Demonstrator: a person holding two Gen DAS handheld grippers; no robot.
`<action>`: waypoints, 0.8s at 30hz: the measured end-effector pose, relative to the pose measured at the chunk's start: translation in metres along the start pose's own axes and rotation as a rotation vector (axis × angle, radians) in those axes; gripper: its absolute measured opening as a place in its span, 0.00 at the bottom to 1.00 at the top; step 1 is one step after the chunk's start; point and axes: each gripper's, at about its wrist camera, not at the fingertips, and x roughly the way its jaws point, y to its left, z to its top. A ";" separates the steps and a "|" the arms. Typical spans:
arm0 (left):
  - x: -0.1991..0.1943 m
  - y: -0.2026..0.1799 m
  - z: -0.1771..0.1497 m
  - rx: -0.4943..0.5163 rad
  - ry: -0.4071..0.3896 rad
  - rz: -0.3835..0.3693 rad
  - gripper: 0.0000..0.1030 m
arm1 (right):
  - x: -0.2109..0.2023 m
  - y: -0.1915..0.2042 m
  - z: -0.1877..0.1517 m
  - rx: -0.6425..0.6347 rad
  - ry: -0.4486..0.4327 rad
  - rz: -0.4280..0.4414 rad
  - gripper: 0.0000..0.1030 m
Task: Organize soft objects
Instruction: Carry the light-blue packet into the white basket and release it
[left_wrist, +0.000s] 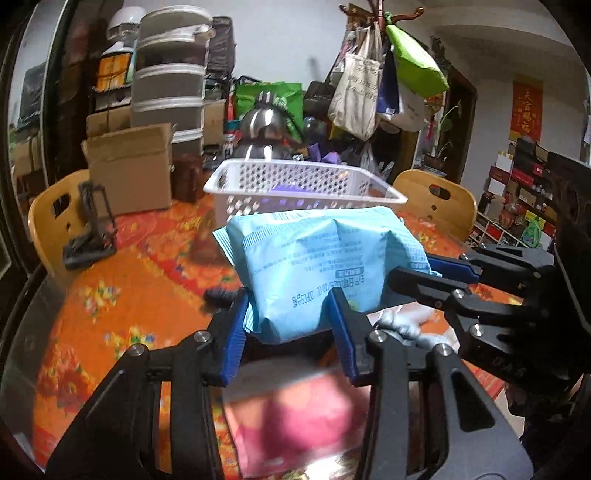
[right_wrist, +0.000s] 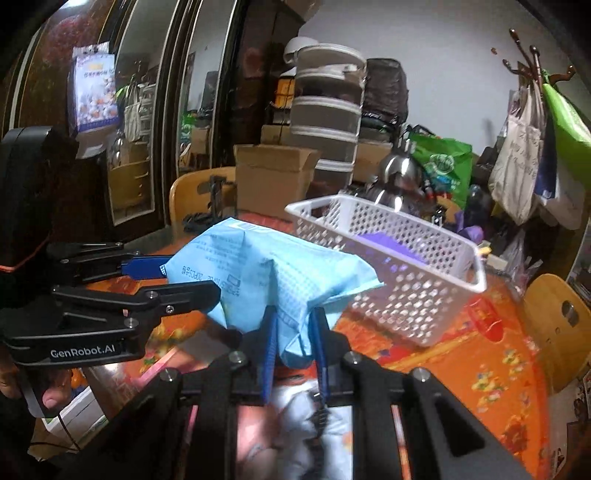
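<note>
Two claws pinch one light-blue soft pack (left_wrist: 321, 266): your left claw (left_wrist: 288, 325) grips its near end, your right claw (right_wrist: 293, 339) its corner, held above the counter (left_wrist: 122, 295) just before the white basket (left_wrist: 295, 181).

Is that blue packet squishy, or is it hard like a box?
Probably squishy: the blue packet dents in where the left gripper squeezes it, and the right gripper bunches its end. It likely flops too, since its free corner droops toward the white basket. The shiny wrapper may be a bit slippery.
</note>
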 end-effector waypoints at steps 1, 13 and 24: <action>0.000 -0.005 0.008 0.010 -0.008 -0.006 0.39 | -0.003 -0.006 0.006 -0.003 -0.005 -0.006 0.16; 0.025 -0.040 0.130 0.068 -0.049 -0.084 0.38 | -0.005 -0.083 0.082 0.035 -0.045 -0.074 0.16; 0.118 -0.042 0.220 0.086 0.020 -0.090 0.38 | 0.049 -0.150 0.115 0.087 -0.004 -0.103 0.16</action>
